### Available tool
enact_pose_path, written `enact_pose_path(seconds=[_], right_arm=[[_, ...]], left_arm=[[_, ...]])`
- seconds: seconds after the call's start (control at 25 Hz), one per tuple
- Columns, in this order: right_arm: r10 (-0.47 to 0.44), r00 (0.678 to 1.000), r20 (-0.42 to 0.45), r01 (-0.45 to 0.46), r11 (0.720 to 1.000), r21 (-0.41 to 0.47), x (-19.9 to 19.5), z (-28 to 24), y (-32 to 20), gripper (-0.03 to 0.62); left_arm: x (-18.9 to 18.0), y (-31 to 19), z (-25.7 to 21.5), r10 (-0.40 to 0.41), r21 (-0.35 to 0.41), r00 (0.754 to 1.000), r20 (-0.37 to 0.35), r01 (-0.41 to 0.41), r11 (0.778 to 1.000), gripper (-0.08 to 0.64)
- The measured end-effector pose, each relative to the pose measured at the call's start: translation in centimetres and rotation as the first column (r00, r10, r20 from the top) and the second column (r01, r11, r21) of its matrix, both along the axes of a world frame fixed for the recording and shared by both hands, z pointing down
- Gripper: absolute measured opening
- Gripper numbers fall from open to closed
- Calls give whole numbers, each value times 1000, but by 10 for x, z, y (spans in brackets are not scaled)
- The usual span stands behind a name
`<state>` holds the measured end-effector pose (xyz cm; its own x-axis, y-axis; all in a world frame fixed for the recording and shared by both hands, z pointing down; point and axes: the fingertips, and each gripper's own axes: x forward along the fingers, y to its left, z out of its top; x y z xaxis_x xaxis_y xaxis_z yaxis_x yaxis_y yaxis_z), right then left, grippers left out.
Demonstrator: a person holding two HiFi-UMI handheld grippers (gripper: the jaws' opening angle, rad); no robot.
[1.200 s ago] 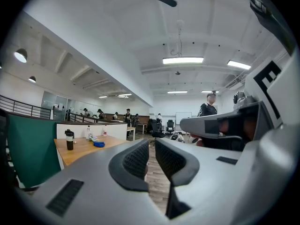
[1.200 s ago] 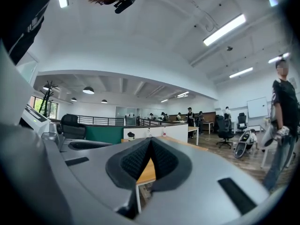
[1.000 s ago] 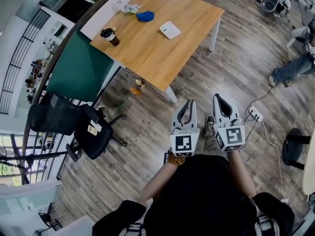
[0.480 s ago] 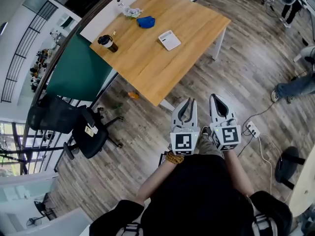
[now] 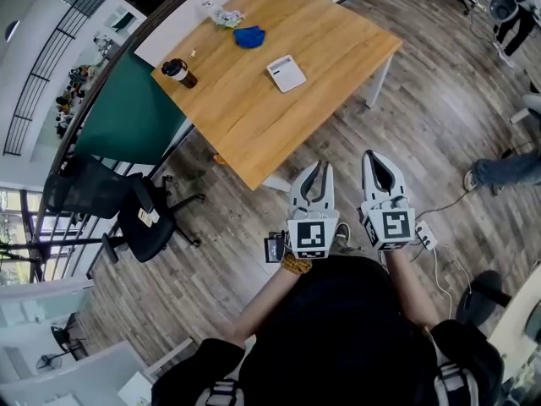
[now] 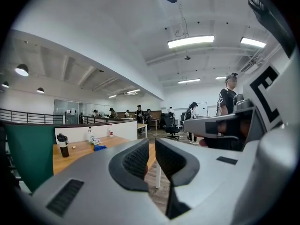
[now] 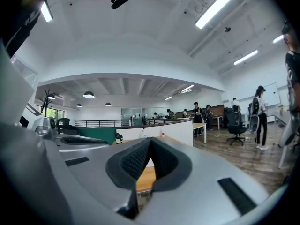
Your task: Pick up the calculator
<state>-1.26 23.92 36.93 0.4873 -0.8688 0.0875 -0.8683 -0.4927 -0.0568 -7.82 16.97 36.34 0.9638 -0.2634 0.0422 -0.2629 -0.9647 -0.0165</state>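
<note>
**While my jaws sat shut, the calculator (image 5: pixel 286 74) lay well apart**

From the head view, it was a small pale slab flat on the wooden table (image 5: pixel 254 129), its keys and display too small to tell apart. Its long axis seemed to run from upper left to lower right. My left gripper (image 5: pixel 322 168) and right gripper (image 5: pixel 377 156) hung over the floor. In the left gripper view, my jaws were closed to a thin slit, empty, and I couldn't make out the calculator. In the right gripper view, my jaws were pressed together, hiding much of the table.

Black top (image 5: pixel 347 337), grey left gripper (image 5: pixel 320 167)
</note>
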Motion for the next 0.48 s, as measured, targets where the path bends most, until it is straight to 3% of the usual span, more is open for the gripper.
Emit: enact_pose_path(seconds=[0.16,0.48], right_arm=[[-46,999,21,46,999,-21,18,6,-6,5],[-82,996,-20,81,994,-70,43,10,-45,5]], left_arm=[[14,-3,5,-21,-5,1000,6,21,1000,60],[52,-44,12,-50,-46,999,-23,49,998,60]])
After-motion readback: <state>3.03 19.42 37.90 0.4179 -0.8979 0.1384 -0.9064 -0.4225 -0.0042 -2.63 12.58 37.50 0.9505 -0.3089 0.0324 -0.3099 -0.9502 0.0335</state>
